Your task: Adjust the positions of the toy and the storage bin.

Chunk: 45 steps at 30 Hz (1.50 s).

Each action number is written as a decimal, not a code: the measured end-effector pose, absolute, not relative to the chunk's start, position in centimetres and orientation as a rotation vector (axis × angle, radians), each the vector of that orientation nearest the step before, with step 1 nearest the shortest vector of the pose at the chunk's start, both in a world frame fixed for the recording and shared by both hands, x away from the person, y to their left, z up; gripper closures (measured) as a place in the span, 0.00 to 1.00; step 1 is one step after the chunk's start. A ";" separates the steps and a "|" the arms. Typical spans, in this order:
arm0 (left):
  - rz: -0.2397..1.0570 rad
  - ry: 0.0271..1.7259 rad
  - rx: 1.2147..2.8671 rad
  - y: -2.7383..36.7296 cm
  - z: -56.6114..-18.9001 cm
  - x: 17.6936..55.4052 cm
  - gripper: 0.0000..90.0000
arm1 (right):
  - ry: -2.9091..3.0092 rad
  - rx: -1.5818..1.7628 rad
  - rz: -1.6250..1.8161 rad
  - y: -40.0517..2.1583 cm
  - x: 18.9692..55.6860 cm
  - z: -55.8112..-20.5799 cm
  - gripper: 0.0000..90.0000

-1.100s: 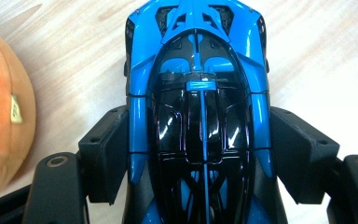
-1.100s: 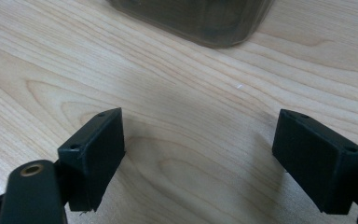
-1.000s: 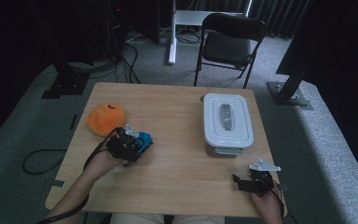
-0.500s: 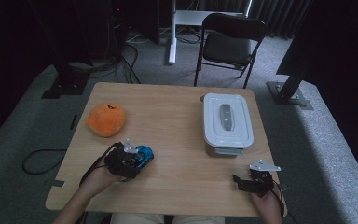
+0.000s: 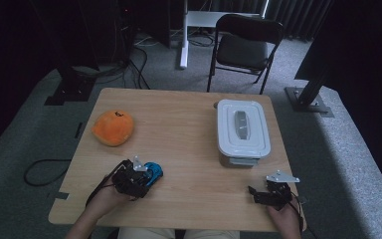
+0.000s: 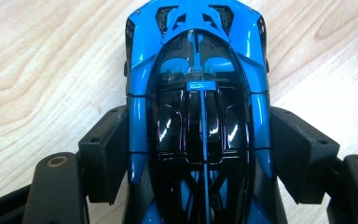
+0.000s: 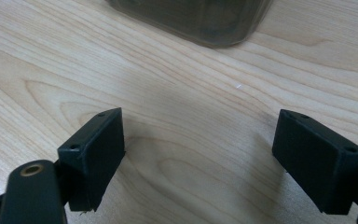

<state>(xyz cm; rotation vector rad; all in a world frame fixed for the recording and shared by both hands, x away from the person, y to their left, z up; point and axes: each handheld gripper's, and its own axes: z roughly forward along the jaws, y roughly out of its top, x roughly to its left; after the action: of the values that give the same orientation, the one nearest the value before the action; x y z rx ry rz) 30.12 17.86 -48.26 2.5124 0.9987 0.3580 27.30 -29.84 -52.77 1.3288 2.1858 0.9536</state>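
**Left gripper clamped on the blue car at the near table edge**

Nearest the person, two hands come in over the table (image 5: 189, 129)'s front edge, each with a gripper. The left gripper (image 5: 138, 177) sits at the near left of the wooden top, and its jaws are clamped on a toy car (image 6: 198, 112). In the left gripper view the two black pads press against the car's flanks, one on each side, with the blue-and-black body running straight up between them and its far end reaching out past the pads over the wood. In the high view the car (image 5: 152, 172) shows as a small blue shape just at the gripper's tip, low over the table; whether its wheels touch the wood cannot be told.

The right gripper (image 5: 266, 191) lies at the near right corner, well apart from the left one. Its jaws stand wide apart with nothing between them: the right gripper view shows bare wood grain between the two pads (image 7: 98, 149).

Farther in, a white box (image 5: 242, 129) with its lid on stands on the right half of the table, beyond the right gripper. Its dim lower edge shows at the top of the right gripper view.

On the left half, beyond the left gripper, an orange plush (image 5: 112, 128) rests near the table's left edge.

Past the table, a dark folding chair (image 5: 247, 47) stands on the grey floor.
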 end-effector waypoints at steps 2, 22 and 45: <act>0.349 1.001 2.515 17.8 -48.6 30.2 0.31 | 2.186 1.329 0.954 -29.8 27.3 -52.8 0.18; 0.258 1.055 2.471 18.6 -49.1 30.3 0.30 | 2.182 1.334 0.952 -29.9 27.3 -52.8 0.18; 0.371 1.166 2.309 22.7 -46.0 31.4 0.21 | 2.182 1.334 0.953 -29.9 27.3 -52.8 0.18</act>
<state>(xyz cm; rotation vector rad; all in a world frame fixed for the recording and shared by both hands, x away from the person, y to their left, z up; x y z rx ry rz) 31.41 22.68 -45.97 2.3091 1.1659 0.3706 27.31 -29.86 -52.77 1.3339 2.1820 0.9529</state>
